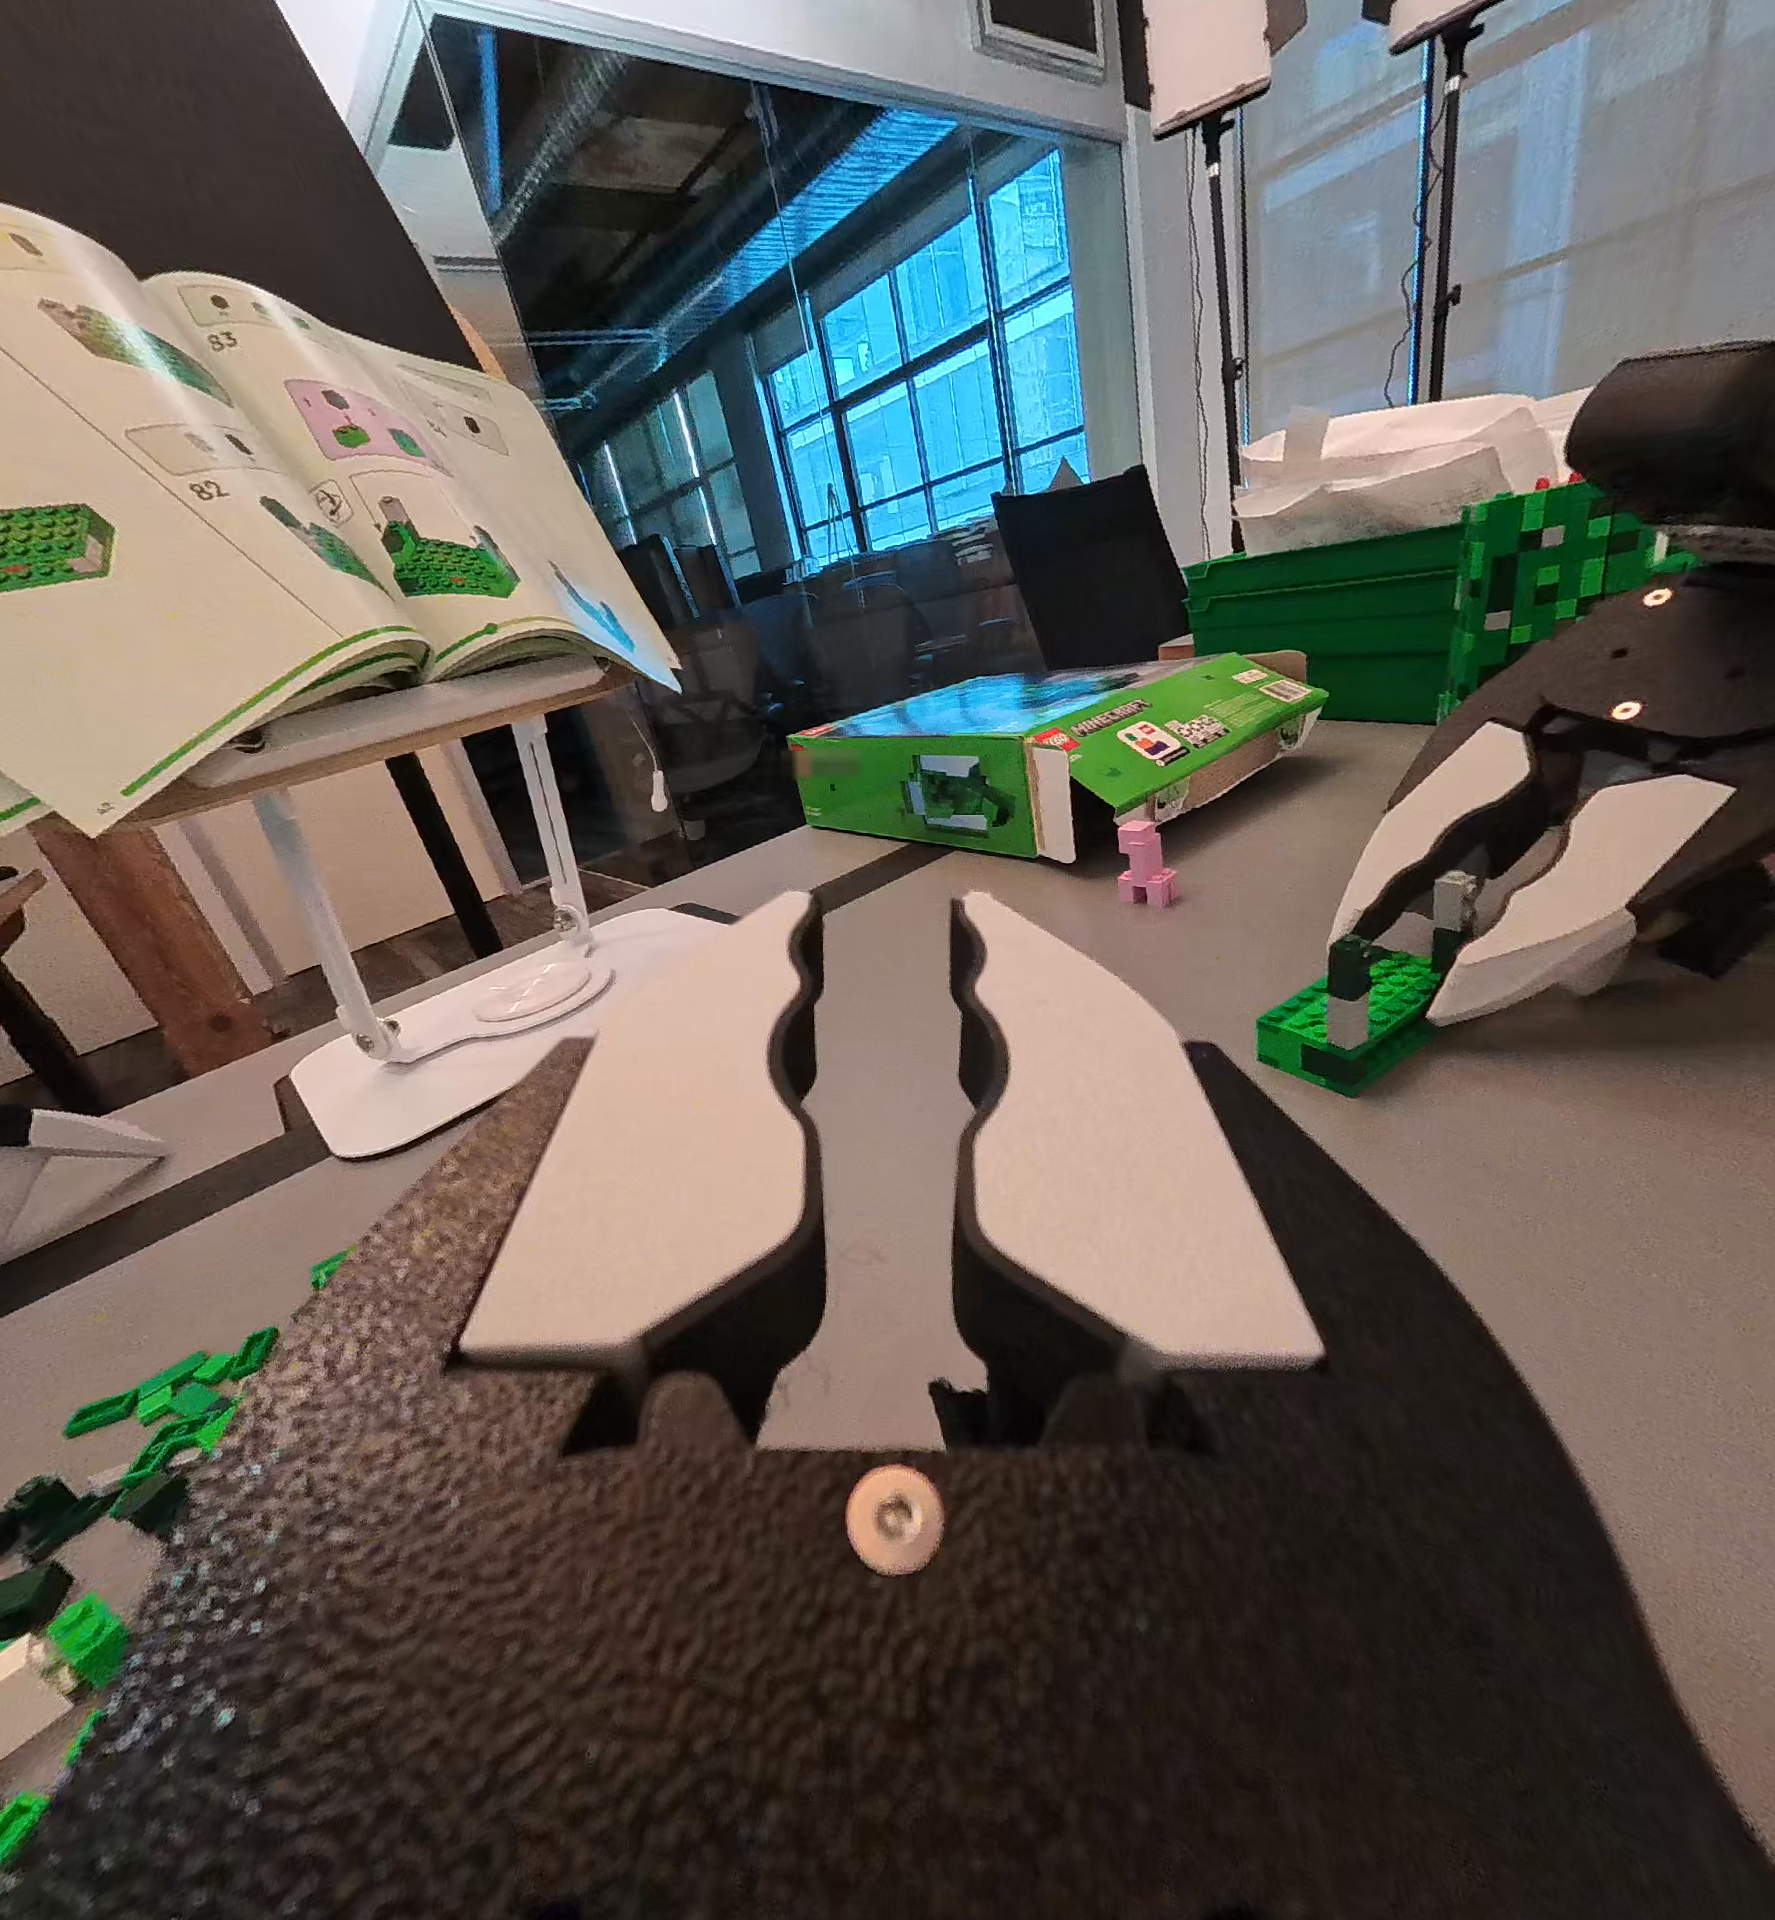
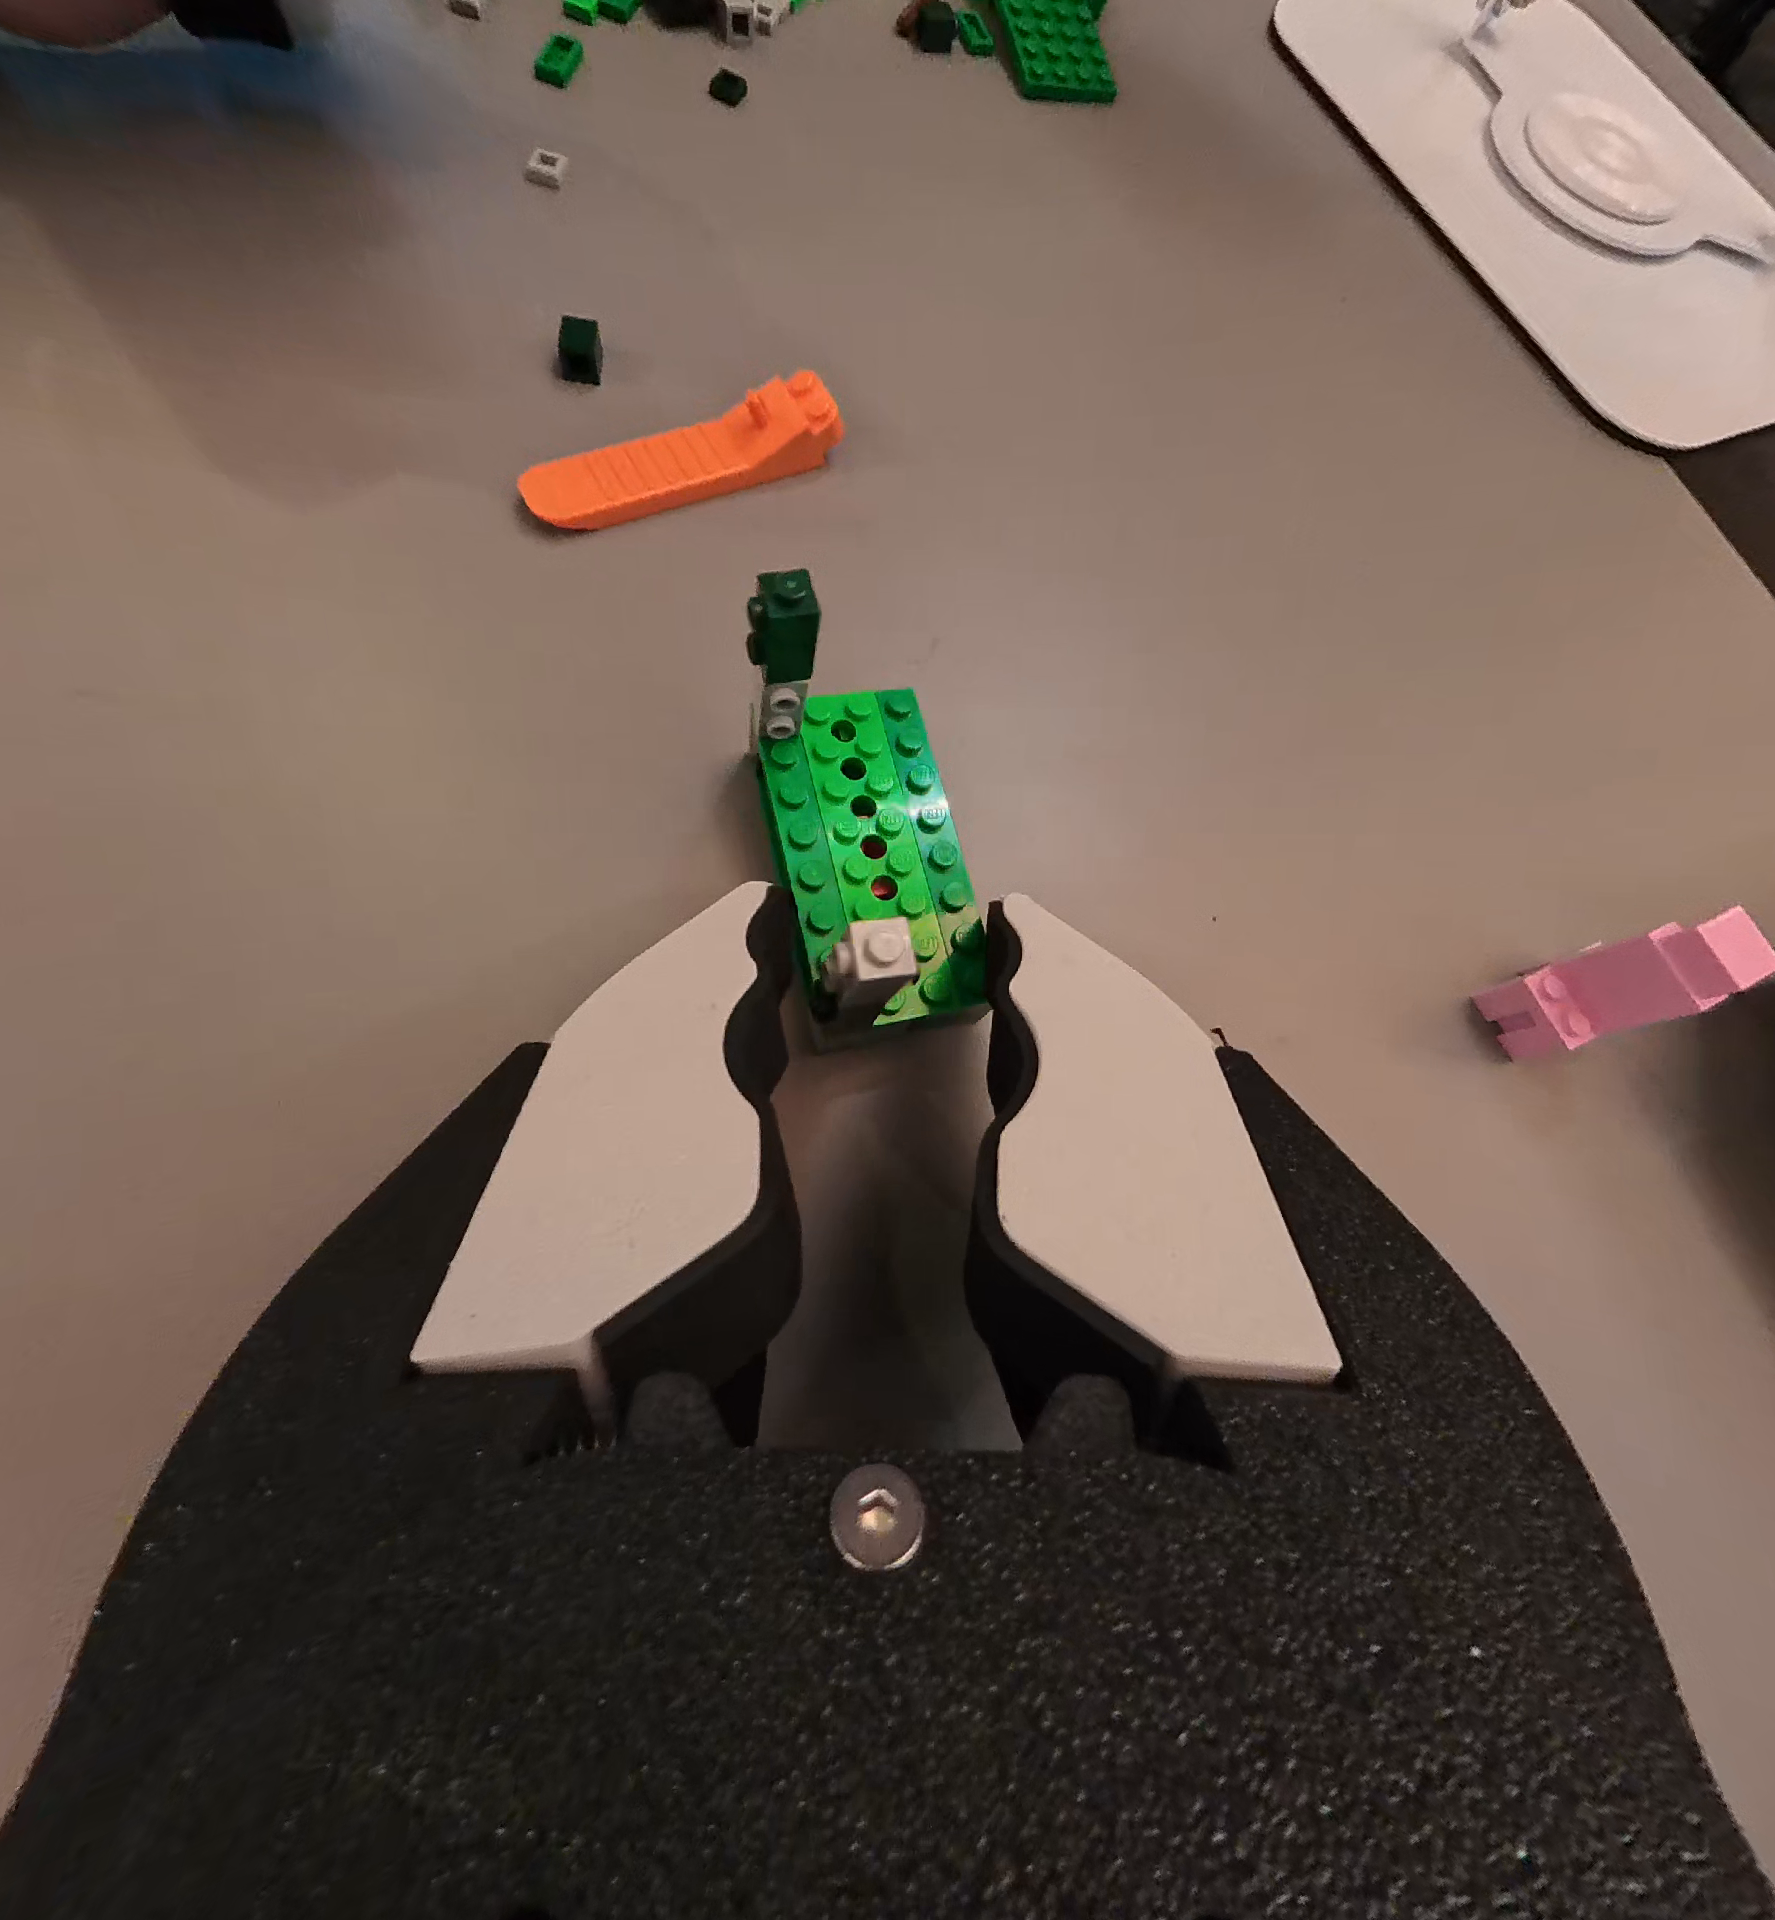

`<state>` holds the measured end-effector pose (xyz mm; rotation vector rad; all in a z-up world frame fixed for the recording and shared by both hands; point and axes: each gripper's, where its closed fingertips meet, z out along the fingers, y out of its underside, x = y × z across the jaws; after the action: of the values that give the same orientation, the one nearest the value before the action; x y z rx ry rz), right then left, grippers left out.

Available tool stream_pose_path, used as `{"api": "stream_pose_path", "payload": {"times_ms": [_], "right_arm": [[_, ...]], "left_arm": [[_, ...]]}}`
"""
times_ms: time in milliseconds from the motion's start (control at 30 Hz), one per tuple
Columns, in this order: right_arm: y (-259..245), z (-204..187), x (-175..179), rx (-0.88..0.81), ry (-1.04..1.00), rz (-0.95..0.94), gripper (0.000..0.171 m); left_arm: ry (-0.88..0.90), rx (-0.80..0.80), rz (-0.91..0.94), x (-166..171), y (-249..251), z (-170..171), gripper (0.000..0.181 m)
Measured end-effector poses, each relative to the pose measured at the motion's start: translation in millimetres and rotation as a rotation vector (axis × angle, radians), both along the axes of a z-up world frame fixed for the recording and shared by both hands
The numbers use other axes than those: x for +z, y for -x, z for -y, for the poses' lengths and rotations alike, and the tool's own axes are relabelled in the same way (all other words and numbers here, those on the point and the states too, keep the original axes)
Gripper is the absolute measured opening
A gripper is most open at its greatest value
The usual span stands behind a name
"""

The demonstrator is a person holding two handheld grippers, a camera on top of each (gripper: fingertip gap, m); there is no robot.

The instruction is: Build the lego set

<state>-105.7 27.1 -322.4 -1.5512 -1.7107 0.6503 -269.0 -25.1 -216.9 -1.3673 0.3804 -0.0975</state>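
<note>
Straddling the near end of the green brick assembly [image 2: 878, 852] with the right gripper [image 2: 883, 935], jaws set to its width and at or almost at its long sides, though firm contact cannot be told. Resting flat on the grey desk [image 2: 1278, 727], out in the open middle, with the orange brick separator [image 2: 680, 457] beyond it toward the far edge and the pink pig figure [image 2: 1631, 987] off to the right. Likely light and rigid, smooth-sided and so apt to slip or pivot under a loose pinch. Best taken low across the solid base walls, not by the dark green and grey post [image 2: 784, 649] at the far corner or the small grey brick [image 2: 878, 961] on the near end, which could pop off. Hovering empty over the desk, left gripper [image 1: 888, 914] with jaws narrowly apart, near the instruction booklet [image 1: 239, 499] on its white stand [image 1: 426, 1049] at the left edge.
</note>
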Motion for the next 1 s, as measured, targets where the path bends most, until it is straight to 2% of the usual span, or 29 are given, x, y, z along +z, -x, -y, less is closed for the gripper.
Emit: {"api": "stream_pose_path", "payload": {"times_ms": [100, 200, 333, 467, 533, 800, 1000], "right_arm": [[1.3, 3.3, 5.8, 0.023, 0.009, -0.039, 0.051], [1.7, 9.2, 21.1, 0.073, 0.019, -0.131, 0.060], [2.5, 3.6, 57.4, 0.066, -0.110, -0.344, 0.072], [-8.8, -13.2, 98.6, -0.065, -0.317, -0.598, 0.057], [-15.5, -20.1, 106.9, -0.127, -0.349, -0.693, 0.047], [-19.9, -33.9, 97.9, -0.194, -0.292, -0.693, 0.045], [-21.5, -33.8, 95.5, -0.206, -0.321, -0.674, 0.042]], "left_arm": [[0.004, -0.003, -0.008, -0.9, -1.3, -0.2, 0.023], [0.003, -0.003, -0.009, -0.8, -1.5, 0.0, 0.023], [0.006, -0.008, -0.012, -1.7, -2.7, -0.1, 0.023], [0.012, -0.015, -0.018, -3.3, -5.0, -0.3, 0.023], [0.015, -0.018, -0.020, -3.9, -6.1, -0.5, 0.023], [0.030, -0.026, -0.068, -9.1, -12.1, -1.5, 0.022], [0.026, -0.045, -0.261, -21.3, -51.7, 0.2, 0.027]]}}
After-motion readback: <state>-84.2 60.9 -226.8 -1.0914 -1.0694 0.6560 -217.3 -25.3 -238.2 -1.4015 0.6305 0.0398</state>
